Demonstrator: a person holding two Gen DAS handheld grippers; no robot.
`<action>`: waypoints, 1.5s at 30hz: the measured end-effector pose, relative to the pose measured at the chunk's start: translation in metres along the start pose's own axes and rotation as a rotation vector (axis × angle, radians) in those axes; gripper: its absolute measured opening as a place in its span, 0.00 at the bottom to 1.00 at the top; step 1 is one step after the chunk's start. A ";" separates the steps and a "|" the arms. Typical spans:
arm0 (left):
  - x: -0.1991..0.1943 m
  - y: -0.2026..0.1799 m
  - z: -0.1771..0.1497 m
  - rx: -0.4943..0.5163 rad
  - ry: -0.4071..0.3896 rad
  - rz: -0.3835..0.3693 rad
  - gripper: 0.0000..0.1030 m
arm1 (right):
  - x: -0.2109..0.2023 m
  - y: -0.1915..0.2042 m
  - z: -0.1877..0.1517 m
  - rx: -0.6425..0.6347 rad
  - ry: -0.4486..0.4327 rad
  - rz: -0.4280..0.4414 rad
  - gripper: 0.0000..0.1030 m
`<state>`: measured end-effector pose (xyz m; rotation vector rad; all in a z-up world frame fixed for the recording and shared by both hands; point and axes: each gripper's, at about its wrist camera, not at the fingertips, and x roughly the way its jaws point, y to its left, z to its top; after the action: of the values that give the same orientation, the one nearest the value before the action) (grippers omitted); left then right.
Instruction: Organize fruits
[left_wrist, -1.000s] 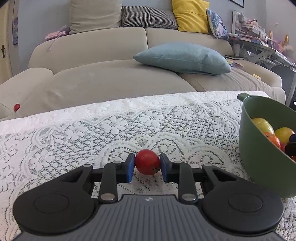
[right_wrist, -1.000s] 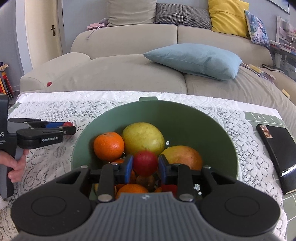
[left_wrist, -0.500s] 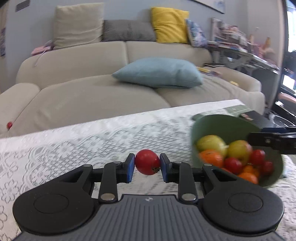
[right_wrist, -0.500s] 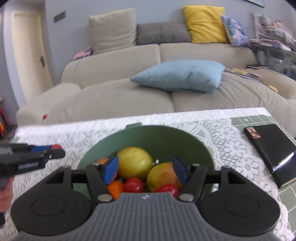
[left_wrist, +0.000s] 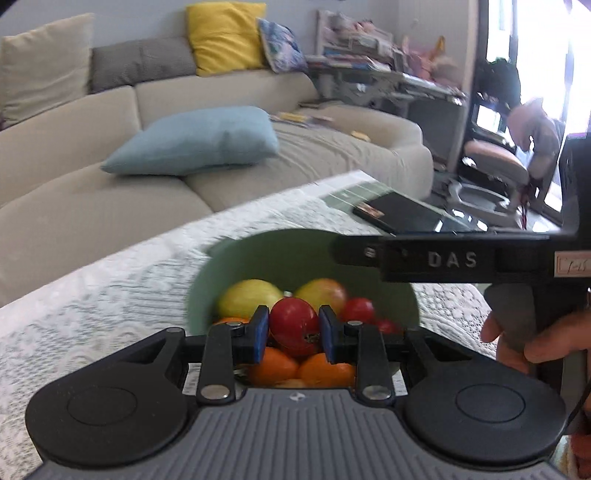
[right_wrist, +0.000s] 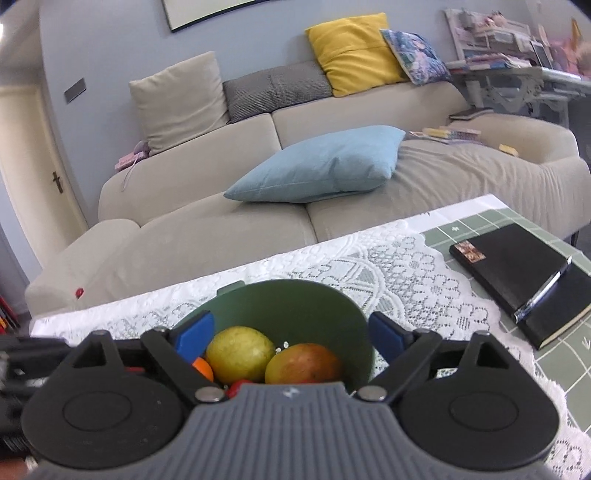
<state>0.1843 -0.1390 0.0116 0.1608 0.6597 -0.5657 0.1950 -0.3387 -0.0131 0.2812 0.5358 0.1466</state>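
Observation:
My left gripper (left_wrist: 294, 329) is shut on a small red tomato (left_wrist: 293, 325) and hangs over the green bowl (left_wrist: 236, 269), which holds a yellow-green fruit (left_wrist: 248, 302), a mango (left_wrist: 320, 293), oranges (left_wrist: 325, 371) and more red tomatoes (left_wrist: 357, 309). My right gripper (right_wrist: 288, 332) is above the same green bowl (right_wrist: 295, 295); its jaws are opening wide with nothing between them. Below it lie the yellow-green fruit (right_wrist: 240, 353) and the mango (right_wrist: 303, 363). In the left wrist view the right gripper's black body crosses above the bowl, held by a hand (left_wrist: 532, 345).
A white lace cloth (right_wrist: 406, 266) covers the table. A black notebook (right_wrist: 517, 280) with a pen lies at the right on a green mat (right_wrist: 480, 225). Behind the table stands a beige sofa (right_wrist: 221, 229) with a blue cushion (right_wrist: 325, 166). A small red thing (right_wrist: 78, 292) rests on the sofa arm.
My left gripper lifted the tomato off the cloth and carried it right, over the bowl. My right gripper let go of its red tomato into the bowl, spread its jaws and rose.

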 end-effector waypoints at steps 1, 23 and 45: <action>0.006 -0.004 0.000 0.000 0.011 -0.010 0.31 | 0.001 -0.001 0.000 0.006 0.005 -0.002 0.86; 0.056 -0.030 -0.007 0.064 0.102 0.040 0.36 | 0.008 -0.012 0.000 0.057 0.057 0.002 0.88; -0.112 0.002 -0.031 -0.108 -0.277 0.352 0.85 | -0.080 0.043 0.000 -0.092 -0.282 0.016 0.96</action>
<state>0.0962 -0.0780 0.0561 0.0921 0.3787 -0.2064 0.1243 -0.3145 0.0378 0.2115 0.2466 0.1435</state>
